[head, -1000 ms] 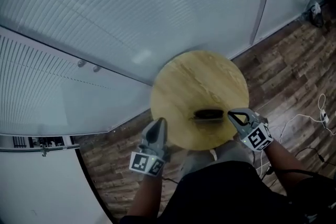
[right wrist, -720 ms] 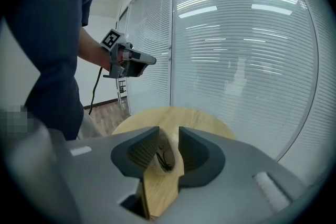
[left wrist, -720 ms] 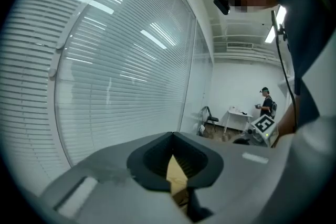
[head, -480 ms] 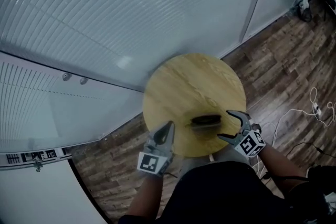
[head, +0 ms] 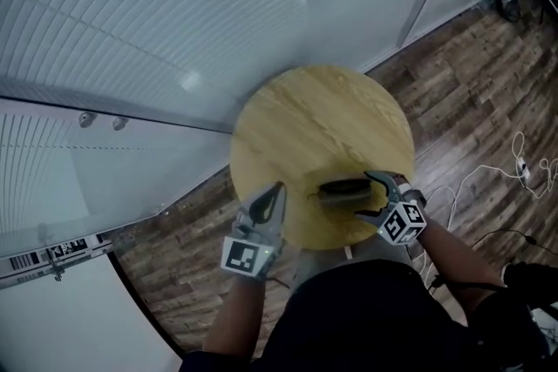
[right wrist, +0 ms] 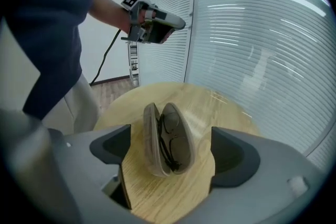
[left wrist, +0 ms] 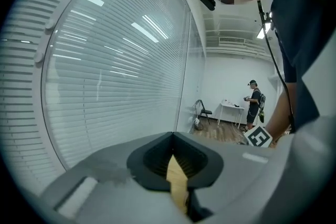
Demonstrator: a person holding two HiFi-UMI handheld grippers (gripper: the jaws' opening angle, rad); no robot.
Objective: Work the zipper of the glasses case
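Observation:
A taupe glasses case (head: 343,187) lies near the front edge of the round wooden table (head: 305,118). In the right gripper view the case (right wrist: 168,139) gapes along its seam, with dark glasses inside. My right gripper (head: 367,196) is at the case's right end, and its jaws have just been opening. They now stand wide on either side of the case (right wrist: 169,160) without touching it. My left gripper (head: 275,192) hovers at the table's front left edge, shut and empty, well left of the case. Its closed jaws (left wrist: 176,165) show only a sliver of tabletop.
A glass wall with blinds (head: 174,22) curves behind the table. Wood-plank floor (head: 471,91) surrounds it, with white cables (head: 514,174) at the right. In the left gripper view a person (left wrist: 255,102) stands by a small table far off.
Both grippers have sunk toward the table. The right gripper's jaws went from shut to wide open and came in around the case's right end. The left gripper stayed shut.

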